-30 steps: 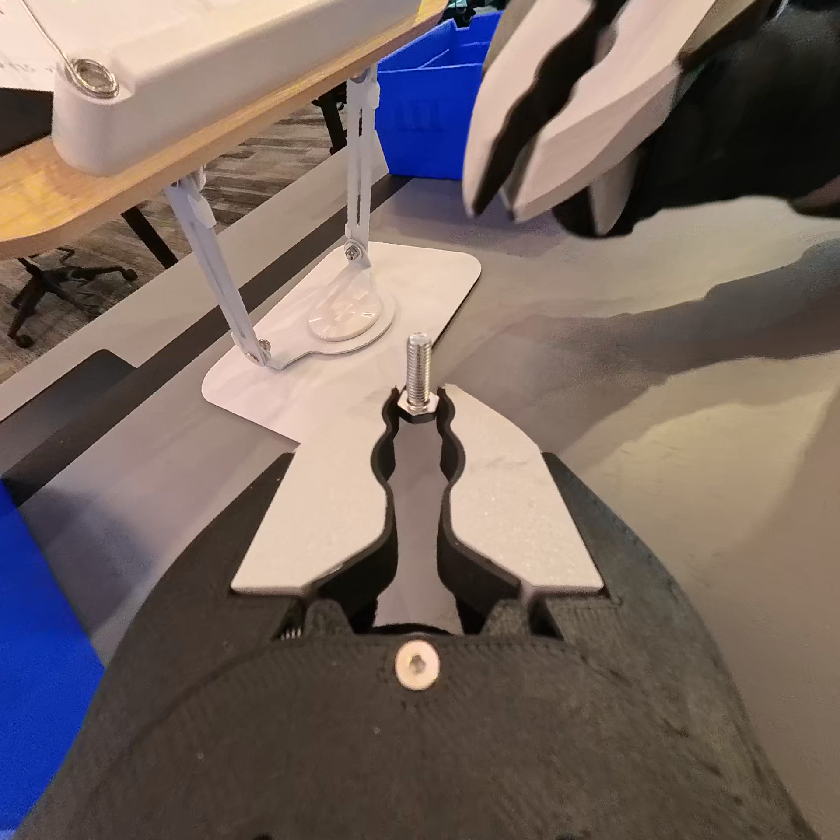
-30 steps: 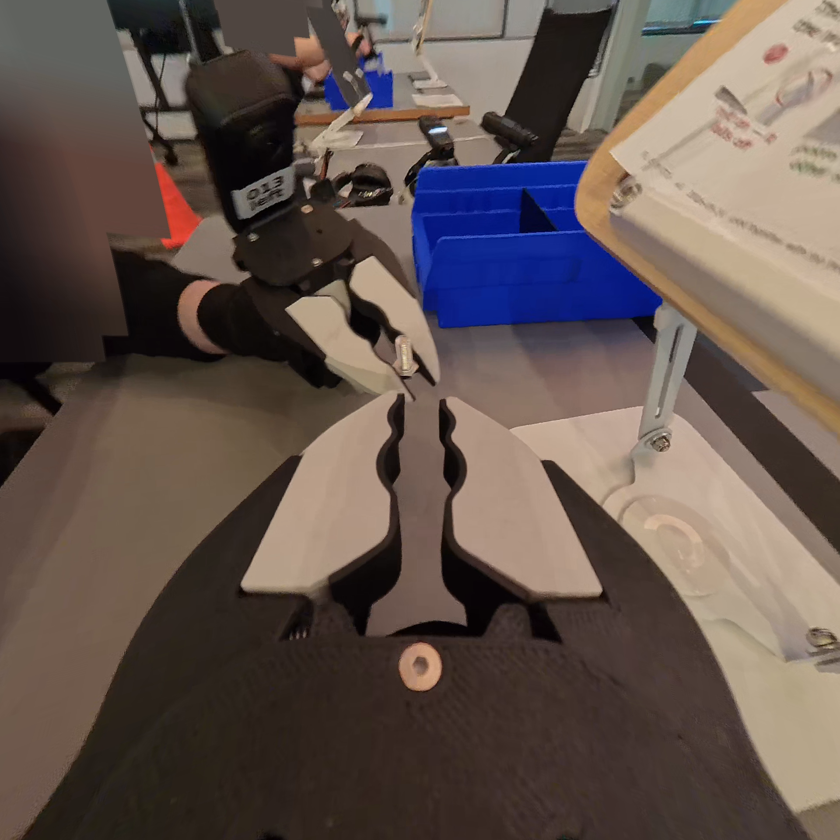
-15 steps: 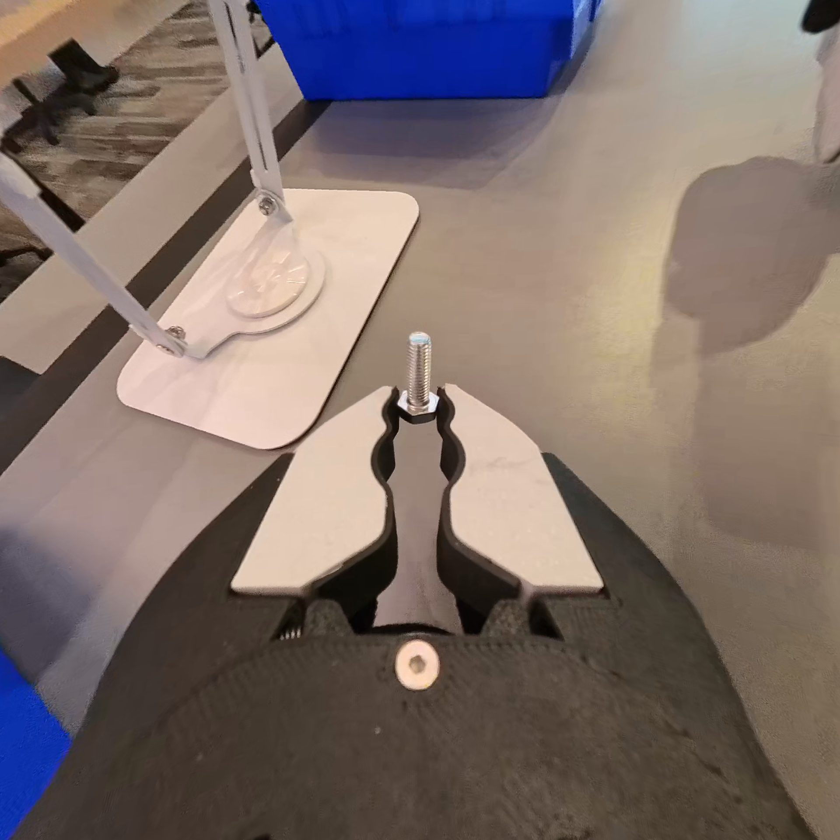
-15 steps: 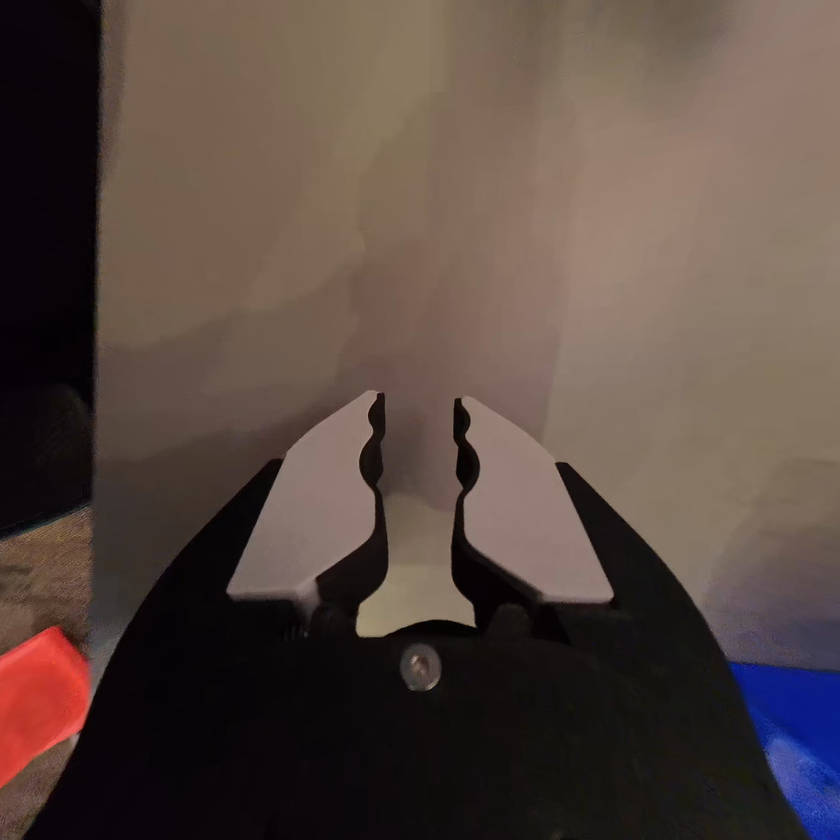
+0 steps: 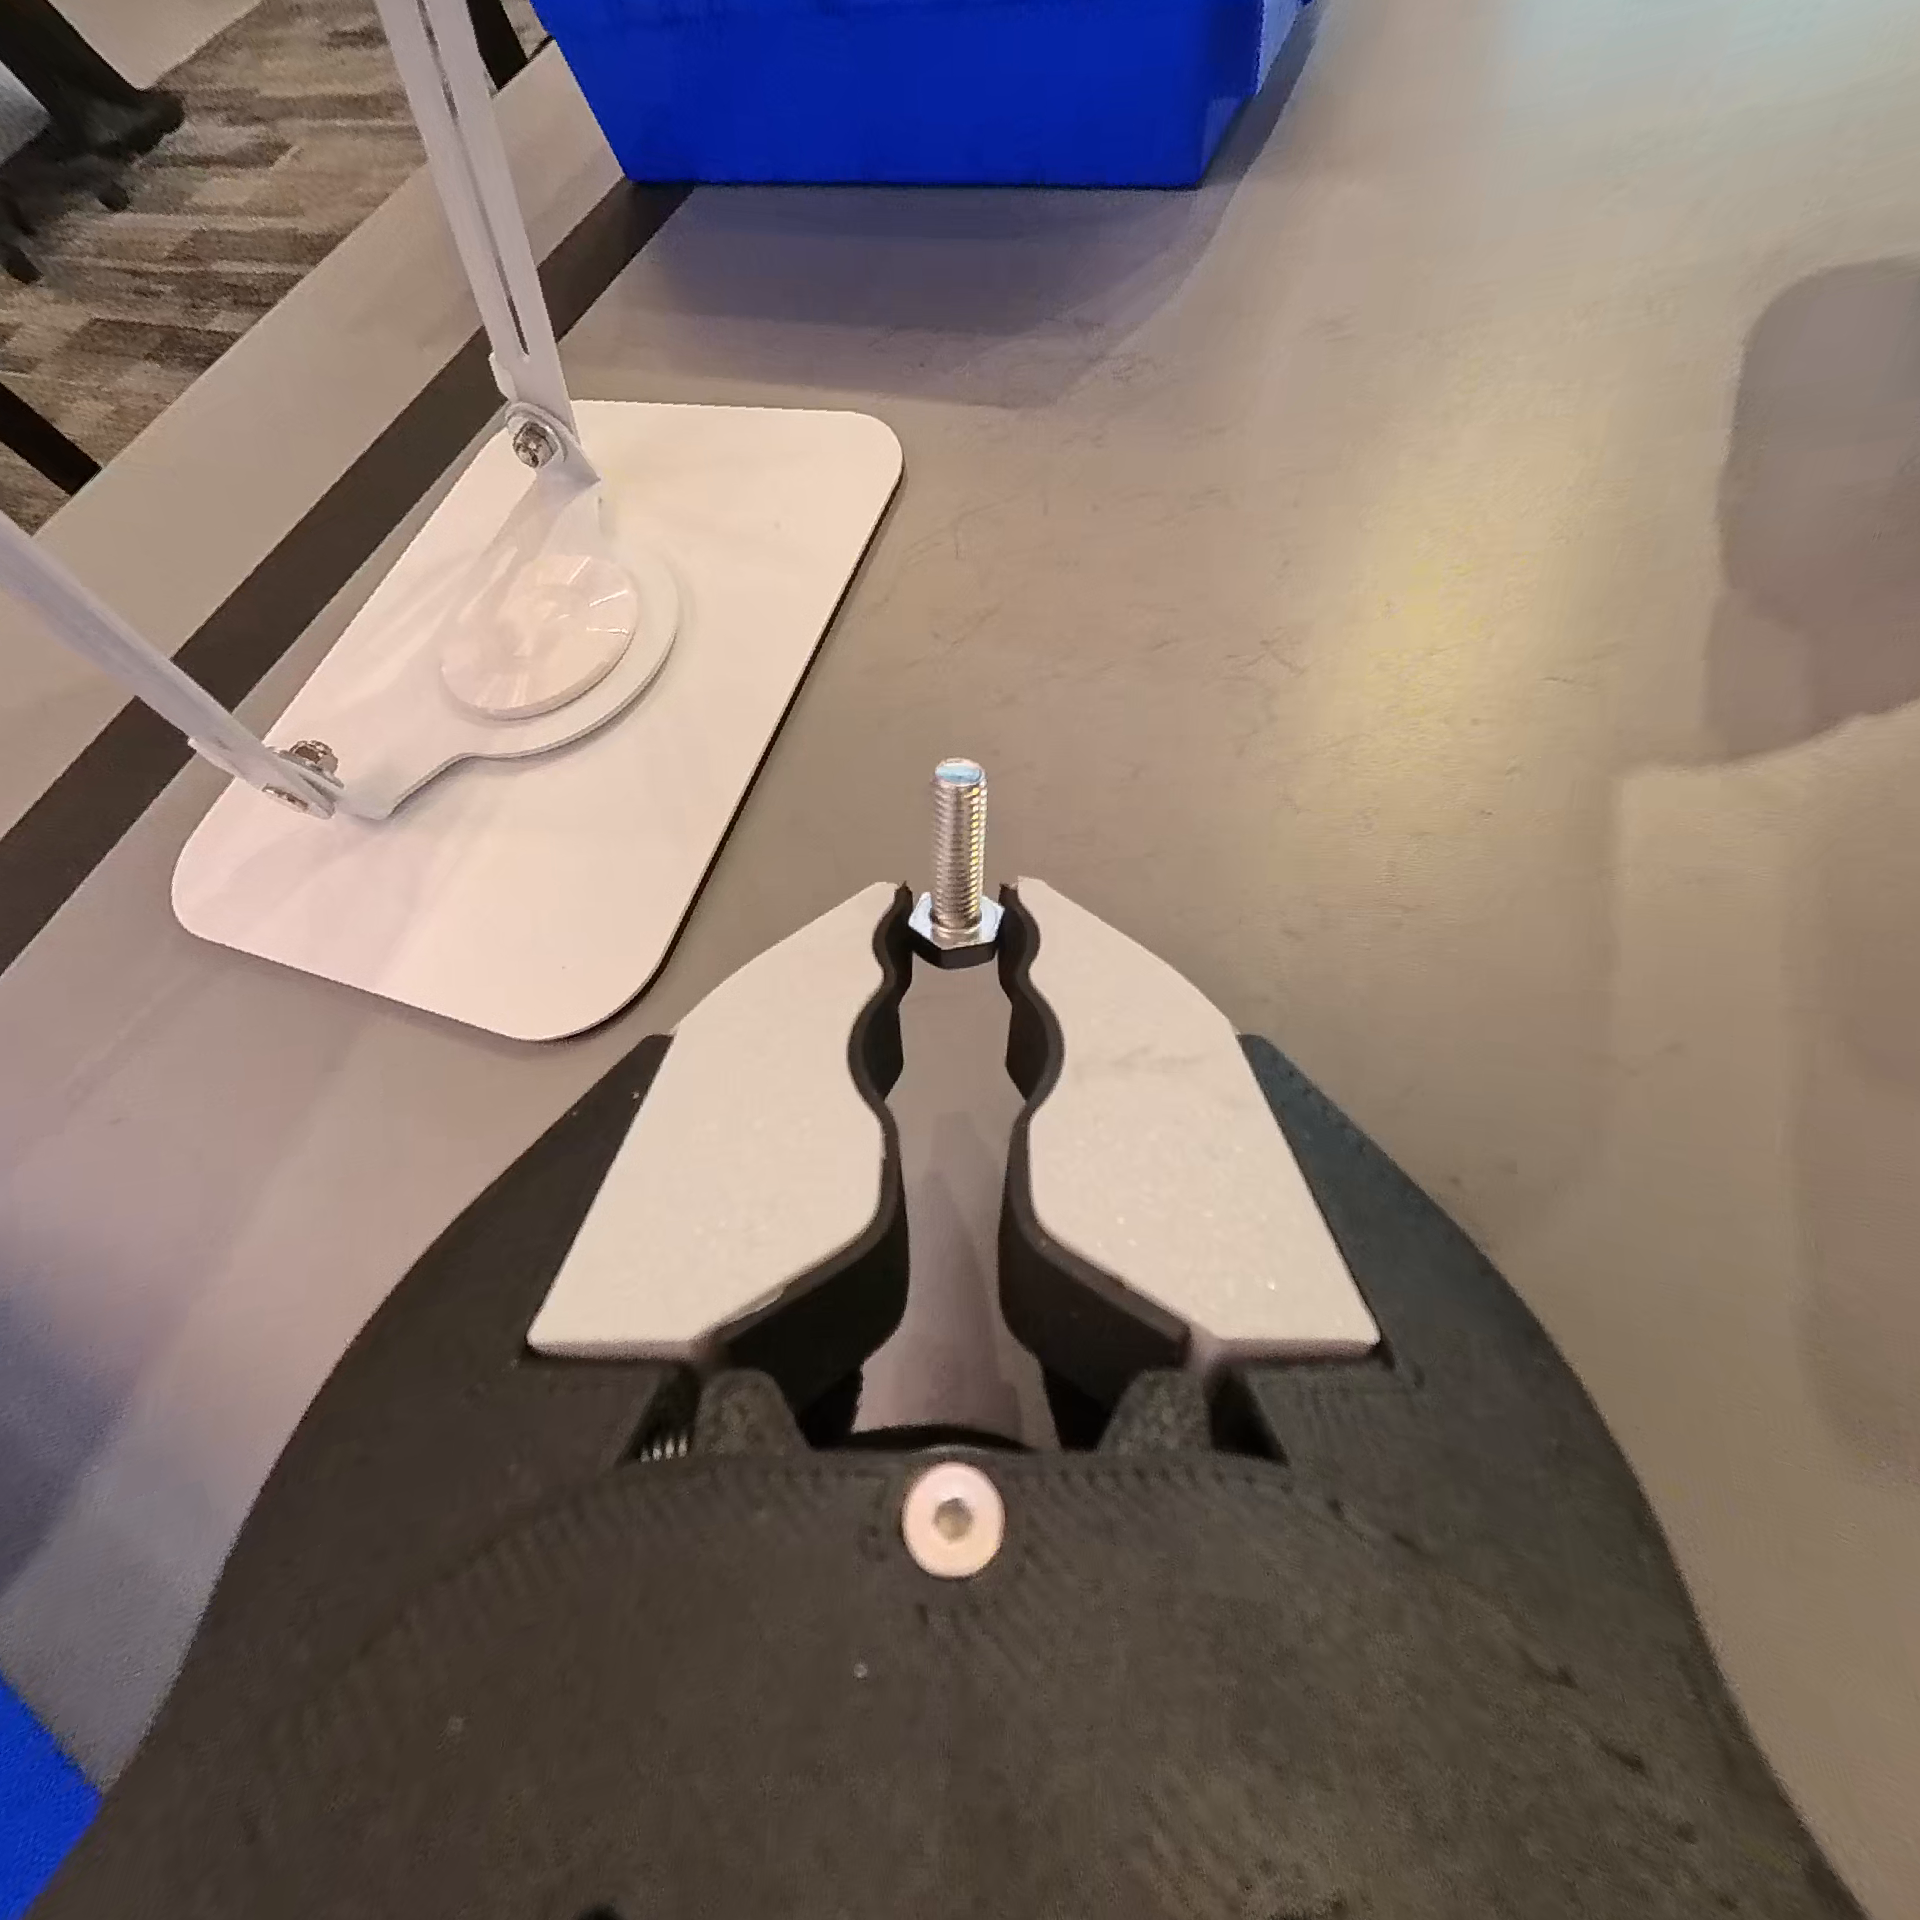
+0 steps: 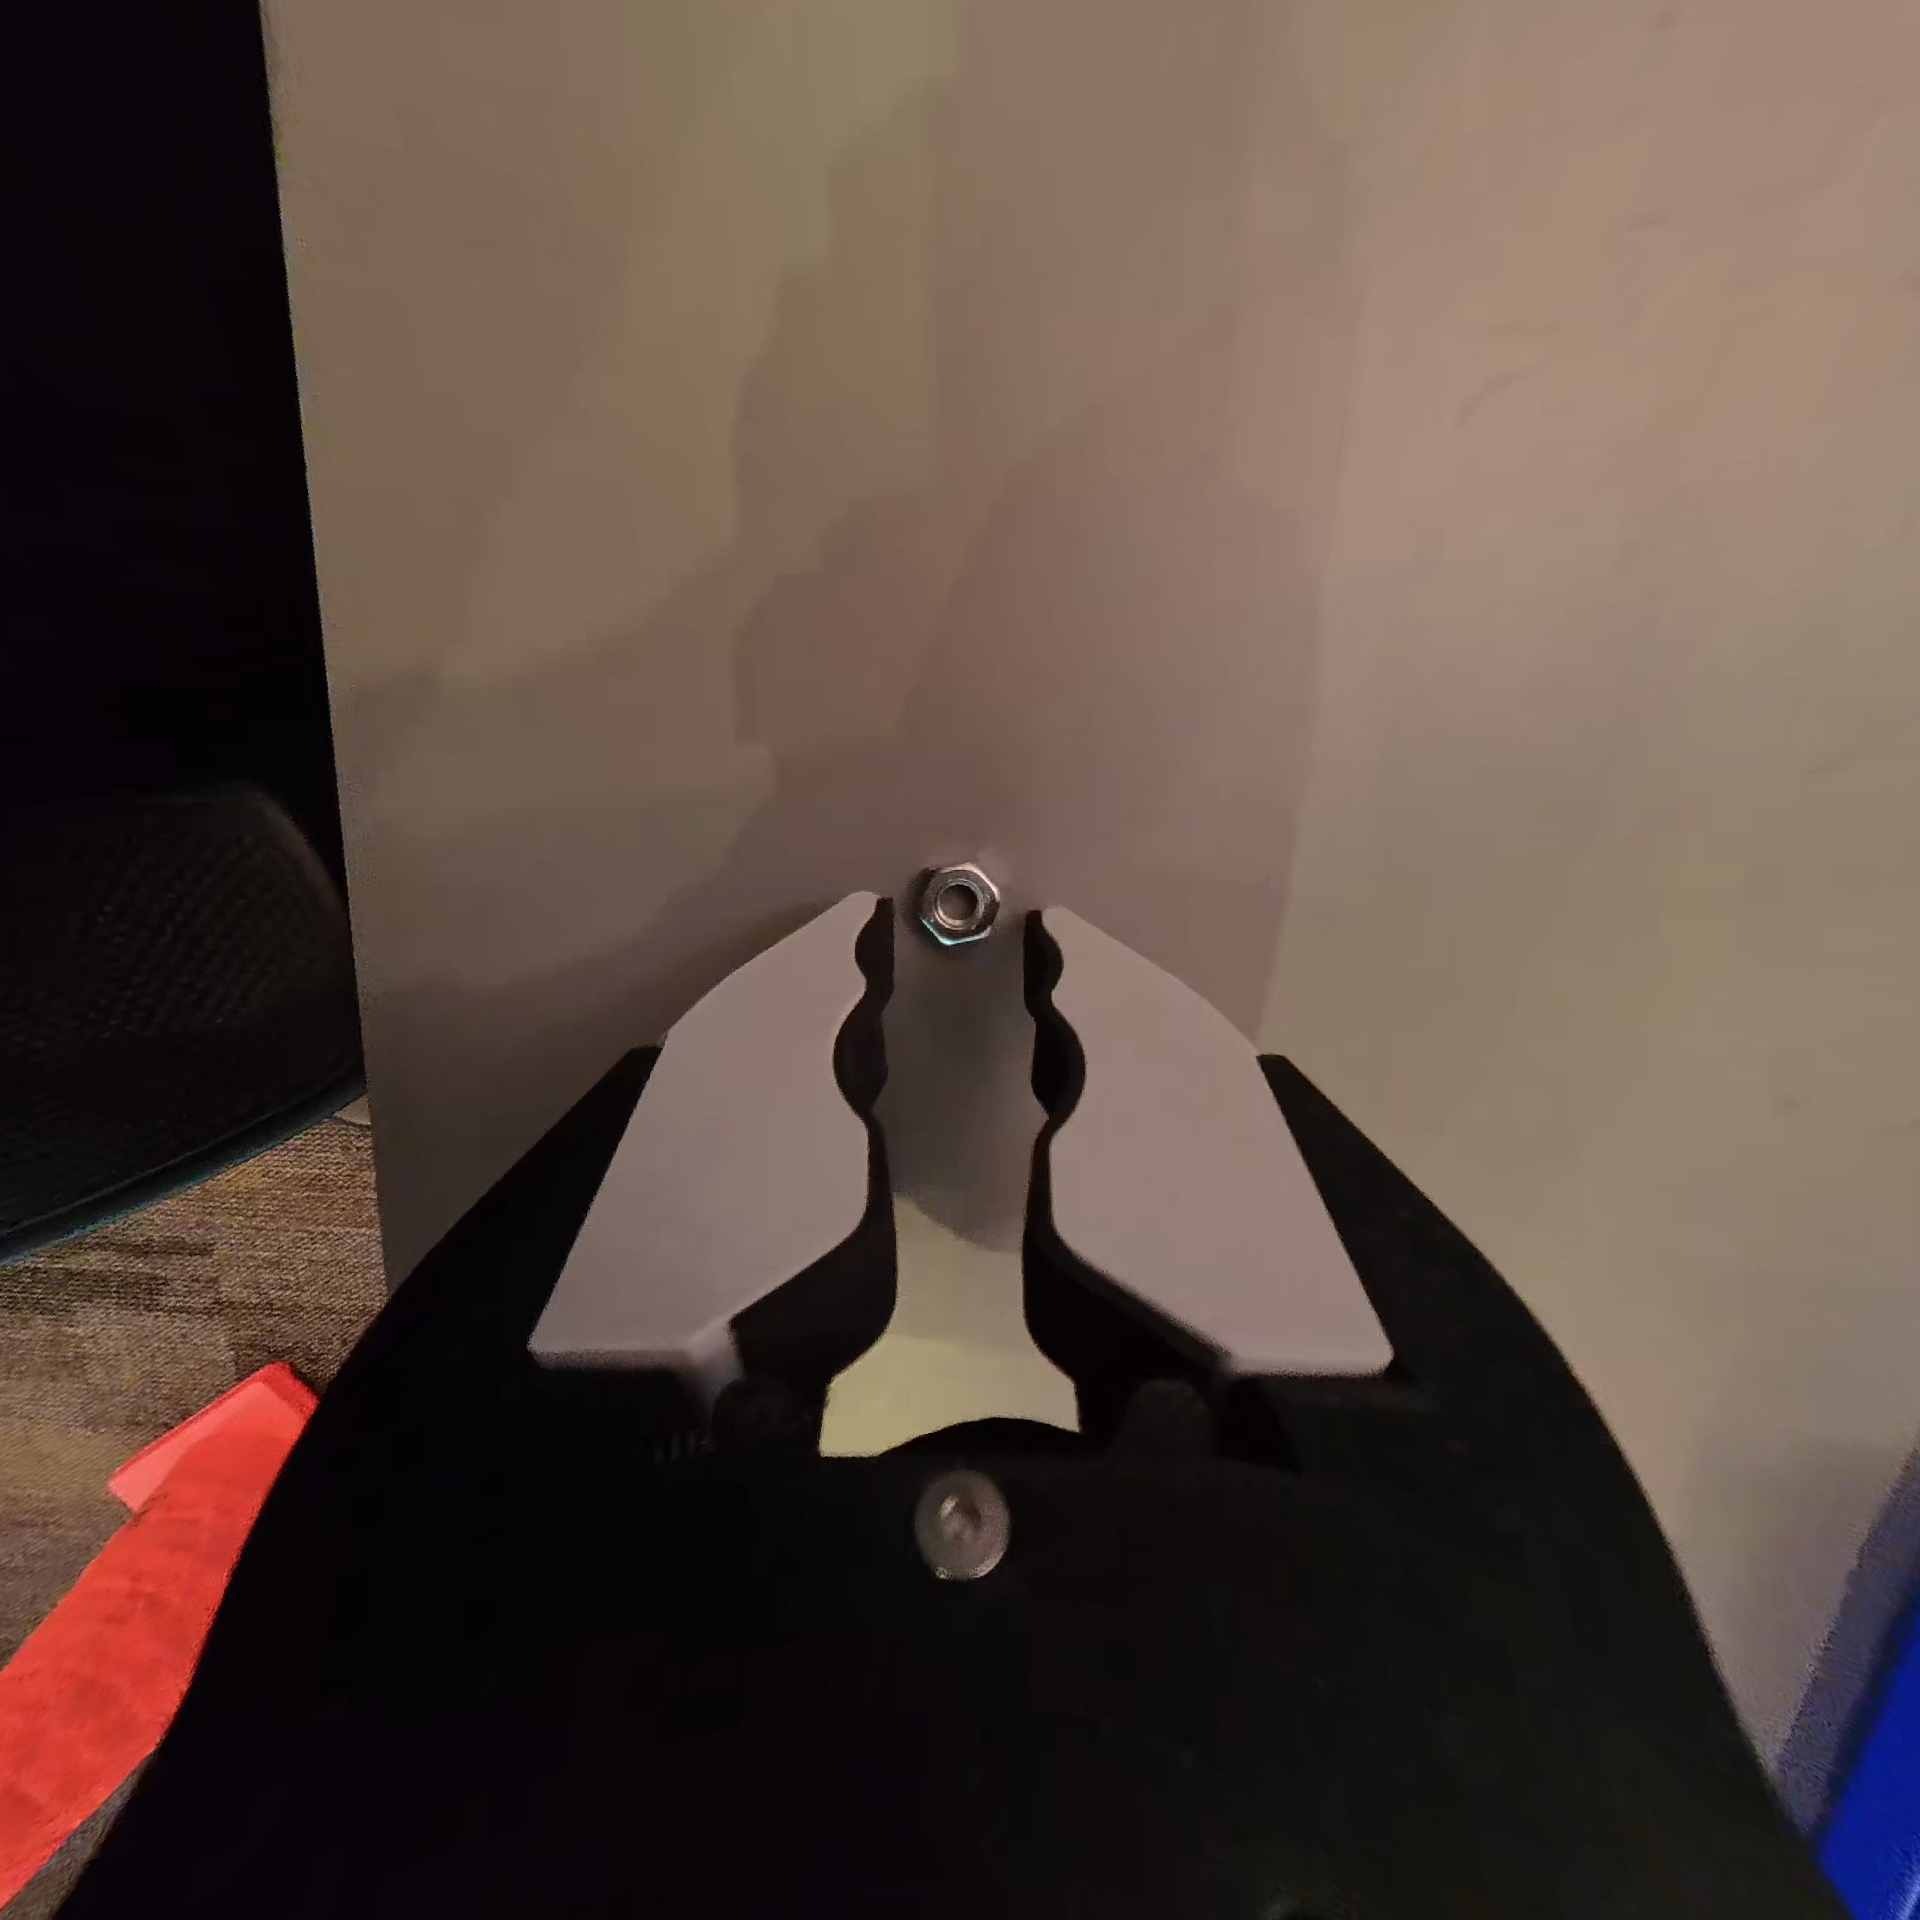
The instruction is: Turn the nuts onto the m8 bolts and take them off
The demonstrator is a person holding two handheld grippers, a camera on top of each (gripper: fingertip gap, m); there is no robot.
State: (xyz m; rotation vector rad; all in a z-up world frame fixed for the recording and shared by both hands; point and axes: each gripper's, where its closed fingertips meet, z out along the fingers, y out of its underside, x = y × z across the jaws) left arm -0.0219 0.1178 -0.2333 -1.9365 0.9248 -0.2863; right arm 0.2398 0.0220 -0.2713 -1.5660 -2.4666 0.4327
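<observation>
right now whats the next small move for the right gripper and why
Probably ease the right gripper forward and close on the nut: it lies flat on the table just past the open fingertips, untouched, while the left gripper holds the bolt by its head.

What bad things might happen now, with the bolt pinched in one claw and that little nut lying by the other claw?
1. The left gripper pinches the bolt only by its head, at the very fingertips, so a bump might tip it or pop it out.
2. The nut lies flat on the table just past the open right gripper; closing there might nudge it away instead of catching it.
3. The table edge is to the nut's left, so it could roll off.
</observation>
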